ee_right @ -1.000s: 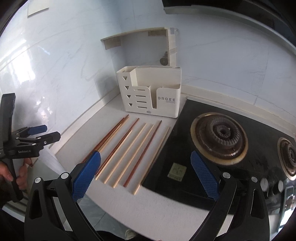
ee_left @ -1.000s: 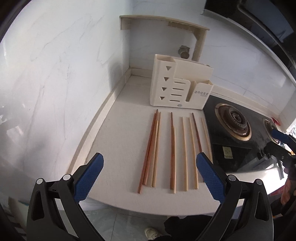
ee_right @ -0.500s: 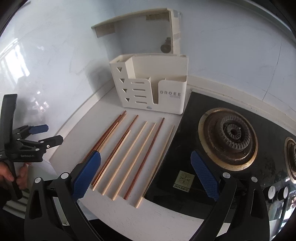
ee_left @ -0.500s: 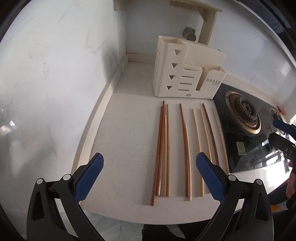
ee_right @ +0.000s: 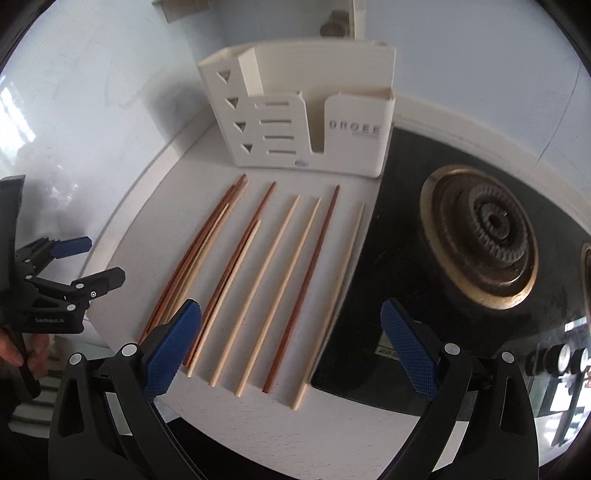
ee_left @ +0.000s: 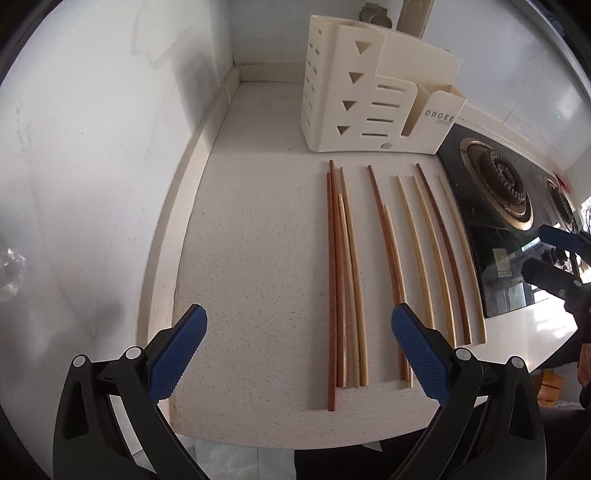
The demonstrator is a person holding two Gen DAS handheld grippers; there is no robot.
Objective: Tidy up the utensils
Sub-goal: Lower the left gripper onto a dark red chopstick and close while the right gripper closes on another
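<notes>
Several wooden chopsticks [ee_left: 384, 258], some dark brown and some pale, lie side by side on the white counter [ee_left: 251, 258]; they also show in the right wrist view [ee_right: 258, 273]. A cream utensil holder [ee_left: 373, 99] marked DROEE stands upright behind them, also in the right wrist view [ee_right: 306, 110]. My left gripper [ee_left: 299, 350] is open and empty, above the counter's front edge near the chopsticks' near ends. My right gripper [ee_right: 291, 343] is open and empty above the near ends of the right-hand chopsticks.
A black gas hob [ee_right: 480, 236] with round burners lies right of the chopsticks. White walls [ee_left: 92, 166] close the counter on the left and behind. The counter's front edge [ee_left: 295, 435] drops to the floor. A small shelf [ee_right: 258, 7] hangs above the holder.
Both grippers have moved forward and lower toward the chopsticks and holder, which now look larger. Both stay open. The chopsticks have not moved.
</notes>
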